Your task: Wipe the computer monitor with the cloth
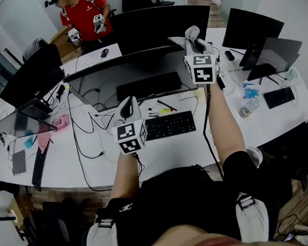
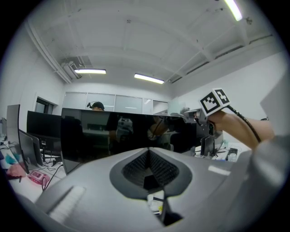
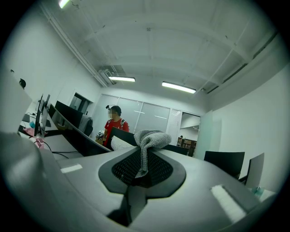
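The left gripper [image 1: 128,105] hangs nearest, low in front of the wide curved monitor [image 1: 130,72], its jaws pressed together on nothing. The right gripper [image 1: 193,39] is farther out, pinching the grey cloth [image 1: 189,34] at the monitor's top right corner. The monitor runs long to the left and below the cloth, so the right gripper is the one placed to wipe, probably with a leftward sweep.

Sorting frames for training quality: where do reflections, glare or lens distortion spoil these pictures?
Left gripper view: the wide black monitor screen mirrors its surroundings, and a dark round vignette cuts the corners. Right gripper view: the grey knitted cloth is sharp, while the ceiling strip lights burn white. Head view: even light, mild wide-angle bending.
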`<control>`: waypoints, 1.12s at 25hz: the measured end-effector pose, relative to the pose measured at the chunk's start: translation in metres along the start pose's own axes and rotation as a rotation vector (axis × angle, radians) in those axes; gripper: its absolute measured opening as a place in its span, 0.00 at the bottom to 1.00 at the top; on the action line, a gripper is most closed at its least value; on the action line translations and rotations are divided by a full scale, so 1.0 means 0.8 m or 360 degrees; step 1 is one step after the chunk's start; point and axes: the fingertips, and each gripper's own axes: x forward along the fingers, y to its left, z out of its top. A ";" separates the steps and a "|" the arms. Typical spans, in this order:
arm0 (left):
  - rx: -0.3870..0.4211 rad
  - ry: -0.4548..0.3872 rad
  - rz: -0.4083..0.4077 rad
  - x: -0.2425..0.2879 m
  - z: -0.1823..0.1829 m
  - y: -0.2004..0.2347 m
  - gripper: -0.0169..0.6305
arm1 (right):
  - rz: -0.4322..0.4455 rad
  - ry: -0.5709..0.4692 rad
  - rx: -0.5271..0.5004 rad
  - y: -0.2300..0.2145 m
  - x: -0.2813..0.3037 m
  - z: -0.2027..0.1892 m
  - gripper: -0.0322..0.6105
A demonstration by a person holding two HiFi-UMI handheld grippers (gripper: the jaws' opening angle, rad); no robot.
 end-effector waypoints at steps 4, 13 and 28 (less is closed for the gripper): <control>-0.0001 -0.0005 -0.0006 0.010 -0.002 -0.027 0.10 | -0.0029 0.0005 0.0016 -0.041 -0.005 -0.013 0.10; 0.0017 0.0009 -0.0021 0.023 -0.007 -0.066 0.10 | -0.0106 -0.0009 0.0057 -0.110 -0.014 -0.032 0.10; 0.0054 0.0051 -0.0027 0.022 -0.015 -0.084 0.10 | 0.0057 0.0016 0.0290 -0.120 -0.020 -0.092 0.10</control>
